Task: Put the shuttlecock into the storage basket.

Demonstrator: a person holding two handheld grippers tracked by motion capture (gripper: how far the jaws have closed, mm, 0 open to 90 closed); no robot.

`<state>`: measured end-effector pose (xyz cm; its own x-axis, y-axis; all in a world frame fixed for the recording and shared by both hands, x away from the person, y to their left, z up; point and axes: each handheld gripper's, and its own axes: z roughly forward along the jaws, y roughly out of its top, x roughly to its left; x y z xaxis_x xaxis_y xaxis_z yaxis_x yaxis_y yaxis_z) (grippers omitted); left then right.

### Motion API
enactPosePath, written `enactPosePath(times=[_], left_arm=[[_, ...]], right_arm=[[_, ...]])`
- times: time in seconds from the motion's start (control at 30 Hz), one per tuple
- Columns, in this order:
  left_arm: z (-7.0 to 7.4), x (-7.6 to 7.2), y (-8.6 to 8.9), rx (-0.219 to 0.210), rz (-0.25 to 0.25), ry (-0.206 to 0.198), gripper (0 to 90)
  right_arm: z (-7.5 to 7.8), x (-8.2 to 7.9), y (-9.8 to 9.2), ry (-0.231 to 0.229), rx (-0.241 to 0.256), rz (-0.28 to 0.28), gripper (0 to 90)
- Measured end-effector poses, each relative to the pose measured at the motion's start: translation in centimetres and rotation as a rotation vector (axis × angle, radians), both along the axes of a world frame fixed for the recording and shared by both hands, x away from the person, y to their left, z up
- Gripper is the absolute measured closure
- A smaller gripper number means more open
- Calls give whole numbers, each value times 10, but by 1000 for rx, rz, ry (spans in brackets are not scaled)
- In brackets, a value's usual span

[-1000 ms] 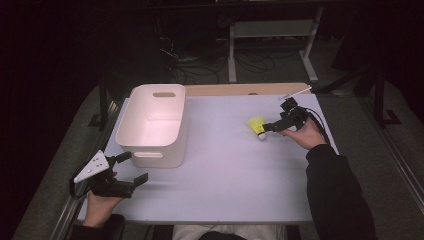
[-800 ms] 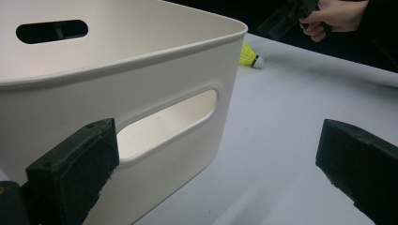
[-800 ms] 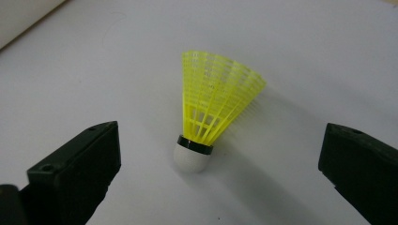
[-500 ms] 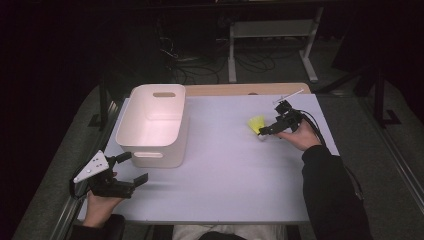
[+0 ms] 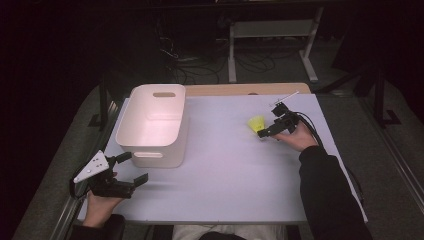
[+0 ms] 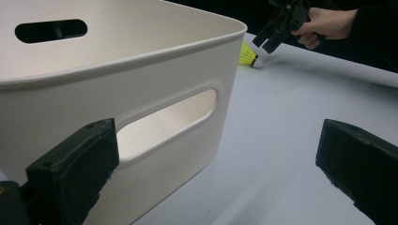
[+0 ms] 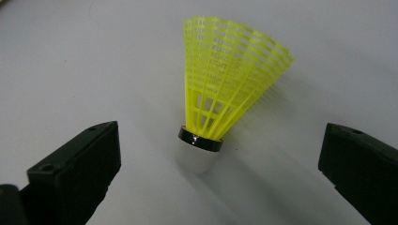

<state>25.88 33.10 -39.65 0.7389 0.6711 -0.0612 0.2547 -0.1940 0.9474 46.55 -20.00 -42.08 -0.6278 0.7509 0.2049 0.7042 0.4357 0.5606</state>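
High view: my two grippers wait over the bench (image 5: 225, 190).
My left gripper (image 5: 131, 169), jaws apart, sits beside the white bin (image 5: 155, 125); farther off, my right gripper (image 5: 264, 134), jaws spread, flanks the untouched yellow shuttlecock (image 5: 256, 123).

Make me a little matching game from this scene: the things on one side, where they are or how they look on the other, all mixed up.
Things:
1. bin
2. shuttlecock
3. left gripper
4. right gripper

Descriptions:
A. yellow, lying on the table
B. white, empty
C. open, jaws either side of the shuttlecock
D. open, near the bin's handle slot

Pairs: 1-B, 2-A, 3-D, 4-C
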Motion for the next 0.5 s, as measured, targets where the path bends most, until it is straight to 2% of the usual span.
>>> enactPosePath(times=[0.13, 0.27, 0.43, 0.5], left_arm=[[0, 0, 0, 0, -1, 2, 0], [0, 0, 0, -1, -1, 1, 0], [0, 0, 0, -1, -3, 2, 0], [0, 0, 0, -1, -3, 1, 0]], right_arm=[[-3, 1, 2, 1, 0, 0, 0], [-9, 3, 5, 29, -5, -9, 0], [-12, 3, 6, 41, 13, -8, 121], [-13, 2, 8, 41, 12, -2, 139]])
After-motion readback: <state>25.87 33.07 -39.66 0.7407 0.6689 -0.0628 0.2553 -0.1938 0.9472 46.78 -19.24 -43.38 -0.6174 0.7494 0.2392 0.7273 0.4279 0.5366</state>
